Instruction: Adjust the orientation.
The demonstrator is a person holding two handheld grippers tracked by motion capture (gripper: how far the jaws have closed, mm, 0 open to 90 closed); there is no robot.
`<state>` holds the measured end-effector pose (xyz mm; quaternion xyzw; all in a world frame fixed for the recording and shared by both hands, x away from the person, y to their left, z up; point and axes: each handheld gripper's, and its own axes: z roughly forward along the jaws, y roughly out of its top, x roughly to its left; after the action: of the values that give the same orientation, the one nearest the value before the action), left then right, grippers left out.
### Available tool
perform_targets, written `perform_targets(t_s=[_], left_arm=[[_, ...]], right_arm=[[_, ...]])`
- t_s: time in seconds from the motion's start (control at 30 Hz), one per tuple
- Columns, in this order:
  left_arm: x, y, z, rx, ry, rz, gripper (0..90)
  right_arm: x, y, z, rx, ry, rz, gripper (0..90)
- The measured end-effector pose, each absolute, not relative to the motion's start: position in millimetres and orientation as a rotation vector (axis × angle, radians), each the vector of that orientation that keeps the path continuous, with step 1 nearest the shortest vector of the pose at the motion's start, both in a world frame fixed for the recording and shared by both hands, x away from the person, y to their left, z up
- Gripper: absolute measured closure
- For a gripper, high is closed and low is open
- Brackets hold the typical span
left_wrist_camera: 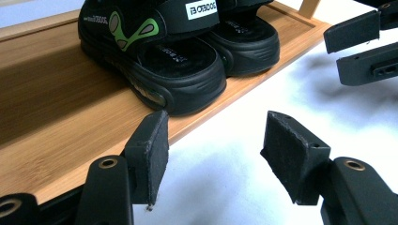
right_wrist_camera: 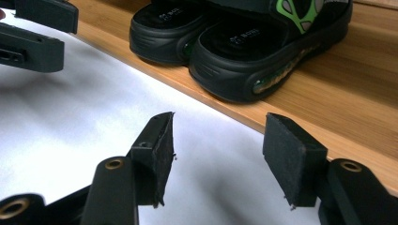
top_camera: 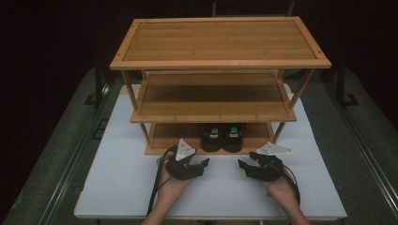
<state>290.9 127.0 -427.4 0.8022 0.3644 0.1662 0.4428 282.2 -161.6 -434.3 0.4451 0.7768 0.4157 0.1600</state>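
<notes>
Three-tier rack (top_camera: 219,63) stands toward the back of the worktop (top_camera: 117,183). Pair of sandals (top_camera: 222,136) on its bottom shelf, side by side, right of centre, at the front edge. Before the rack, on the near part of the worktop, two hands: left tongs (top_camera: 199,165) just left of the sandals, right tongs (top_camera: 246,165) just right of them, tips turned toward each other, a gap of bare worktop between. Both apart from the sandals.
</notes>
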Motion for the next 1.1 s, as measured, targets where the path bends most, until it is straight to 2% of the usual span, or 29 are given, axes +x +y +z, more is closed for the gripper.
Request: perform_targets(t_s=[0.6, 1.1], left_arm=[[287.8, 137.2, -426.2, 1.992, 0.911, 0.417, 34.9], [282.8, 149.7, -419.9, 1.975, 0.905, 0.42, 34.1]], right_arm=[[276.8, -184.7, -435.1, 1.297, 2.213, 1.212, 41.0], [269.1, -197.0, -435.3, 1.303, 2.2, 1.217, 40.6]])
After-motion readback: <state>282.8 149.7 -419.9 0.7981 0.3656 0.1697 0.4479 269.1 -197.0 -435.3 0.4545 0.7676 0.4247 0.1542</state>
